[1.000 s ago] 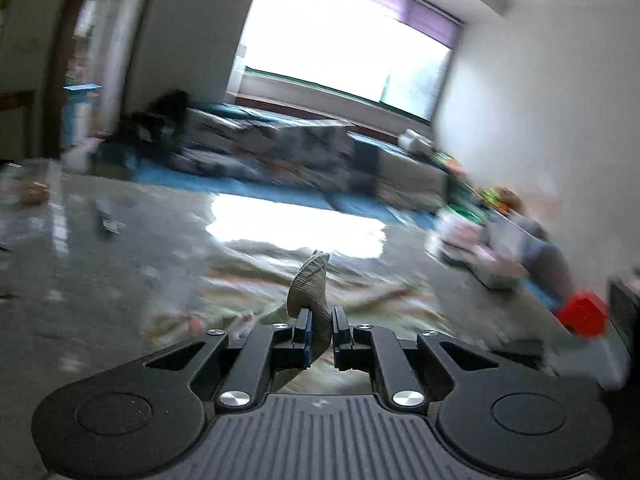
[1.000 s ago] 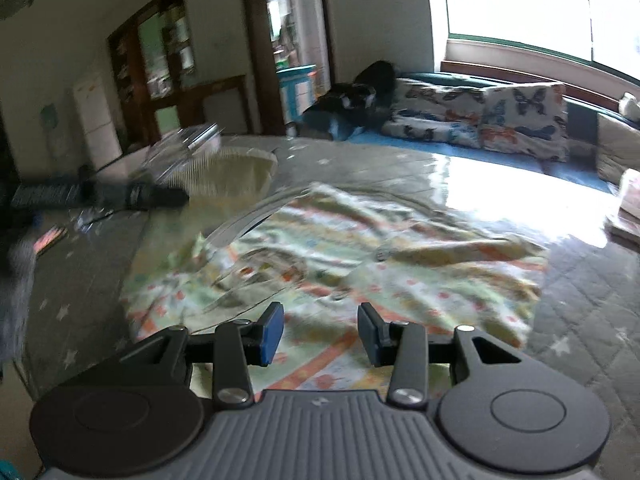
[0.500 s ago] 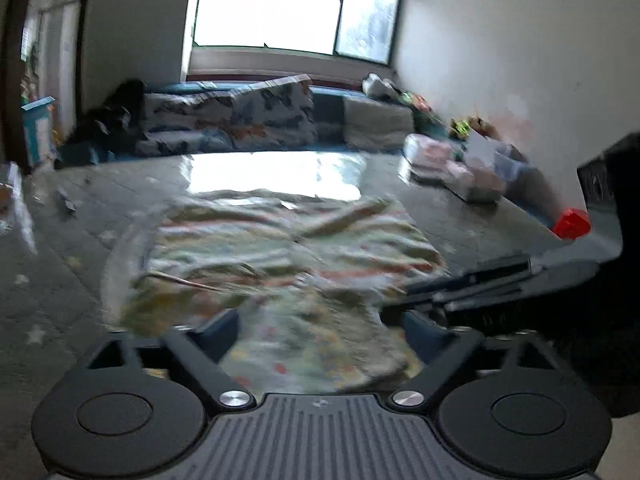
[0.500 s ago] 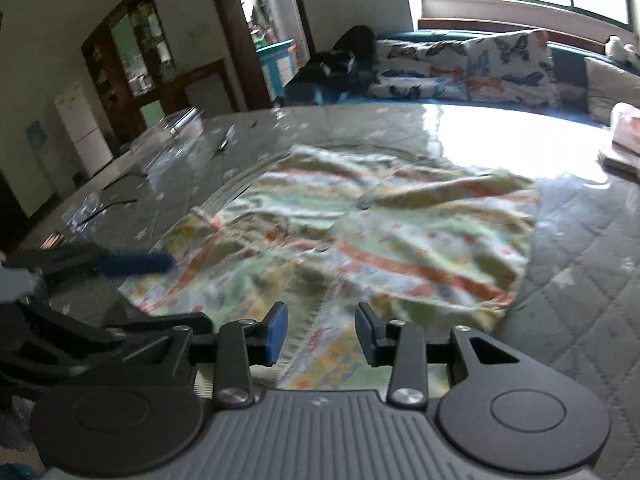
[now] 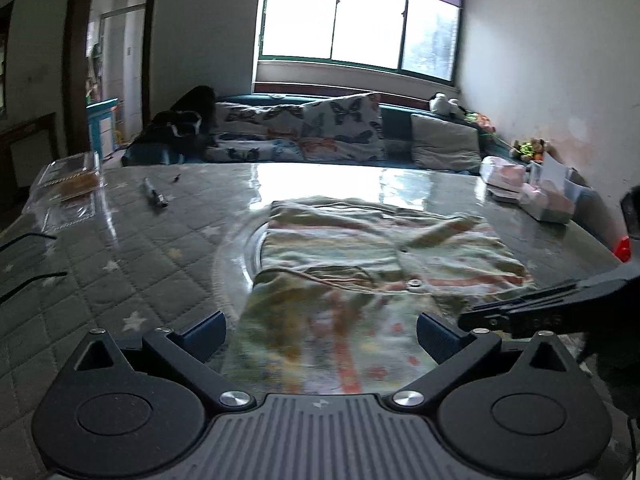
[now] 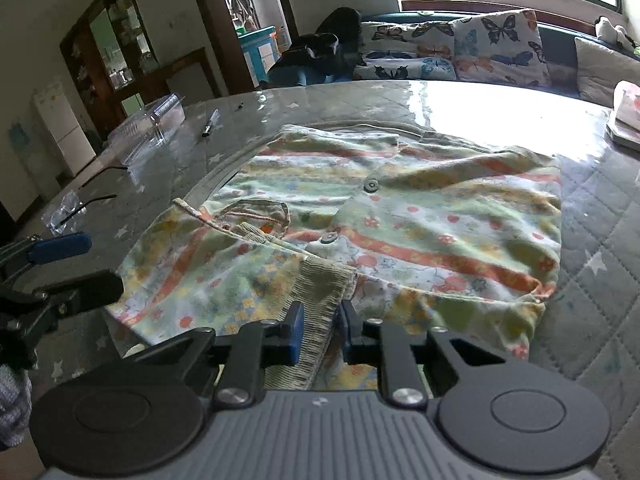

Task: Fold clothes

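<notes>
clothing here is one patterned garment point(image 6: 400, 216), pale green with orange stripes and small flowers, lying spread over the middle of the quilted counter point(image 6: 592, 240) under a glossy clear cover. right tongs point(image 6: 319, 328) sit at the garment's near edge with their blue pads drawn in close on either side of the ribbed cuff point(image 6: 320, 292), which runs up between them; whether the pads actually bite the cloth i cannot tell. left tongs point(image 5: 320, 330) hang above the garment's near end with their fingers spread wide and nothing between them. in the left wrist view the right tongs poke in from the right edge, just beside the cloth. two round buttons point(image 6: 372, 185) show along the garment's middle. toward the far left of the counter lie a clear plastic box point(image 6: 156, 122), a pen point(image 6: 210, 123) and a pair of glasses point(image 6: 68, 208), all well apart from the garment. butterfly-print cushions point(image 6: 496, 46) line the sofa beyond the counter.
</notes>
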### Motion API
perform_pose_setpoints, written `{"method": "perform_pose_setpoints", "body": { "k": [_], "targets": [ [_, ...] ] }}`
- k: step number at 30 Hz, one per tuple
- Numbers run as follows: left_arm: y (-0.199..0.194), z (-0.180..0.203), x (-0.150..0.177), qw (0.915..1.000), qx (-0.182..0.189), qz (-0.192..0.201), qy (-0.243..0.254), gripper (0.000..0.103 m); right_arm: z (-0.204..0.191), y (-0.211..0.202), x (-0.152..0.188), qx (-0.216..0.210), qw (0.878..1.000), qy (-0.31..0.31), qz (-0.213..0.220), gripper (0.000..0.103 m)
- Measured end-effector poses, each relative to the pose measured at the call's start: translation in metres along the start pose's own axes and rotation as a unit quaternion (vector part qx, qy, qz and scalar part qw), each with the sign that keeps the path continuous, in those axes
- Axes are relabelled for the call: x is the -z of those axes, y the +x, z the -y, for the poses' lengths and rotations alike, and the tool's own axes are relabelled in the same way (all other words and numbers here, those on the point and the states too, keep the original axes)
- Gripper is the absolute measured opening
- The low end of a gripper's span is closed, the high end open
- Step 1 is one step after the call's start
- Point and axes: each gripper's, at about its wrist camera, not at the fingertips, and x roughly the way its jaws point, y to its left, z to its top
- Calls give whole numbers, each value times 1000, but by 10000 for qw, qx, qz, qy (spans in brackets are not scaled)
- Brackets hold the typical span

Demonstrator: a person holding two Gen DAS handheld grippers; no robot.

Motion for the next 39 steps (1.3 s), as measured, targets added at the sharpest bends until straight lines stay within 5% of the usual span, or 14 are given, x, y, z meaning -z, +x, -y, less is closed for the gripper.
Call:
{"method": "perform_pose_setpoints", "body": {
  "k": [20,28,35,39],
  "targets": [
    [12,-13,9,9993,-173,-318,31,103,6,-51,6,447,9976,142,517,7],
    [16,-14,-2,9991,-301,-271,97,103,15,-44,4,555,9968,237,522,7],
    [31,-15,-25,9978,-576,-206,258,103,20,-25,16,729,9972,142,37,8],
    [51,-13,-31,9963,-675,-395,358,103,17,-33,7,827,9963,-89,233,10]
  ]
}}
